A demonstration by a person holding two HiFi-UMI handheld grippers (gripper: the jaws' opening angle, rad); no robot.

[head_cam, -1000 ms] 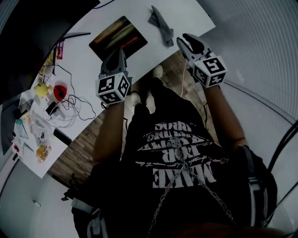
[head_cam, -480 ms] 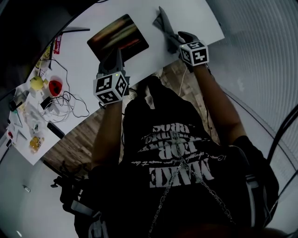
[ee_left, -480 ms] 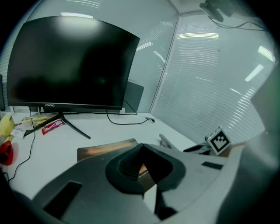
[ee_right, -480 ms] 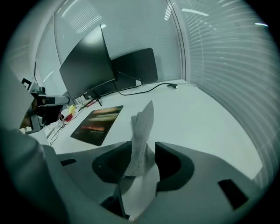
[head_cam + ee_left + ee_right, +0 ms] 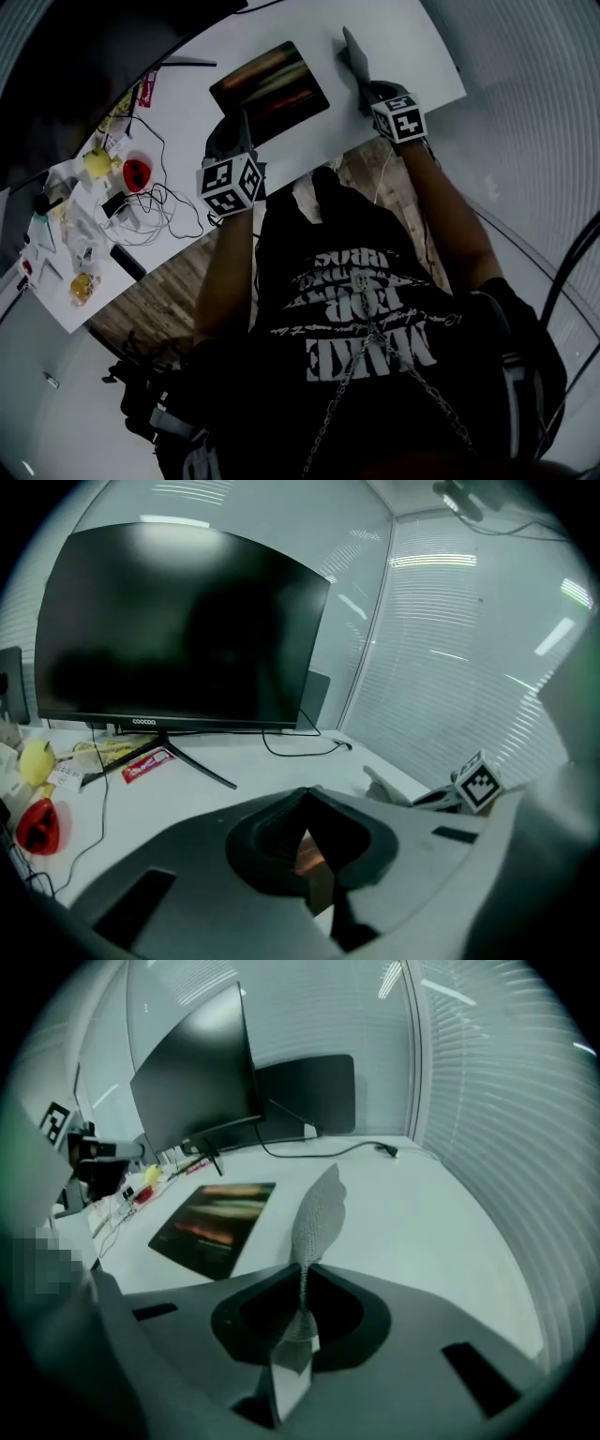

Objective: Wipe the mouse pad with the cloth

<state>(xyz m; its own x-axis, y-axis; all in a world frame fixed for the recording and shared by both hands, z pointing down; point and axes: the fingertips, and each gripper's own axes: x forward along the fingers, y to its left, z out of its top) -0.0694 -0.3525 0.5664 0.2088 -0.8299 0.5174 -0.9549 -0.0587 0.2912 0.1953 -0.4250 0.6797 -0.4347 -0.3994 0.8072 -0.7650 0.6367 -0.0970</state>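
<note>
The dark mouse pad (image 5: 270, 82) with orange streaks lies on the white desk (image 5: 187, 122); it also shows in the right gripper view (image 5: 216, 1224). A grey cloth (image 5: 354, 56) lies to its right, near the desk's front edge. My right gripper (image 5: 373, 89) is down at the cloth, its jaws closing, and the cloth (image 5: 317, 1218) stands up pinched between them (image 5: 300, 1283). My left gripper (image 5: 232, 127) hovers at the pad's near-left corner. Its jaws (image 5: 306, 801) look shut with nothing in them.
A large dark monitor (image 5: 178, 630) stands at the back of the desk. On the left are a red object (image 5: 137, 172), a yellow object (image 5: 98, 161), tangled cables (image 5: 164, 214) and small clutter. The desk's front edge (image 5: 309, 161) runs just before my legs.
My right gripper dropped from above the desk edge onto the cloth and closed on it. My left gripper moved forward to the pad's near corner.
</note>
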